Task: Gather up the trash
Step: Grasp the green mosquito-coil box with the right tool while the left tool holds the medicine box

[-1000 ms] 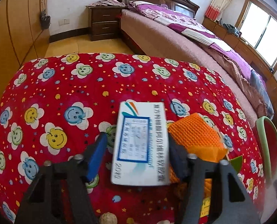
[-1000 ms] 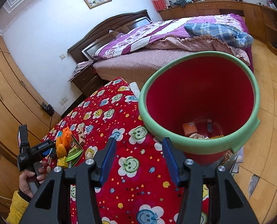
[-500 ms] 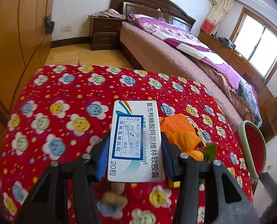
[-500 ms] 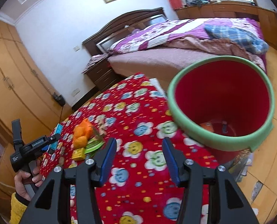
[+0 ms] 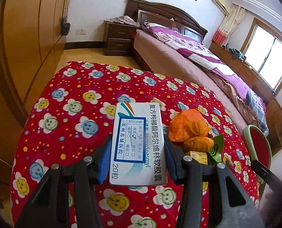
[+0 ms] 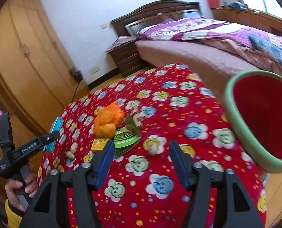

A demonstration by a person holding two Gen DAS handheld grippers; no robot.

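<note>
Red plastic bin with green rim (image 6: pixel 235 117) at right edge, contents unseen, left gripper (image 5: pixel 137 152) clamping white-and-blue cardboard medicine box (image 5: pixel 138 144) at centre, right gripper (image 6: pixel 141 161) opening, empty.

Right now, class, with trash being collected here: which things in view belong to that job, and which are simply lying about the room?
Part of the job:
- medicine box, shut in the left hand-held gripper
- red bin
- orange mesh bag
- green coil packet
- yellow box
- peanuts
- right hand-held gripper, opening, nothing between its jaws

Lying about:
- bed
- nightstand
- wardrobe
</note>
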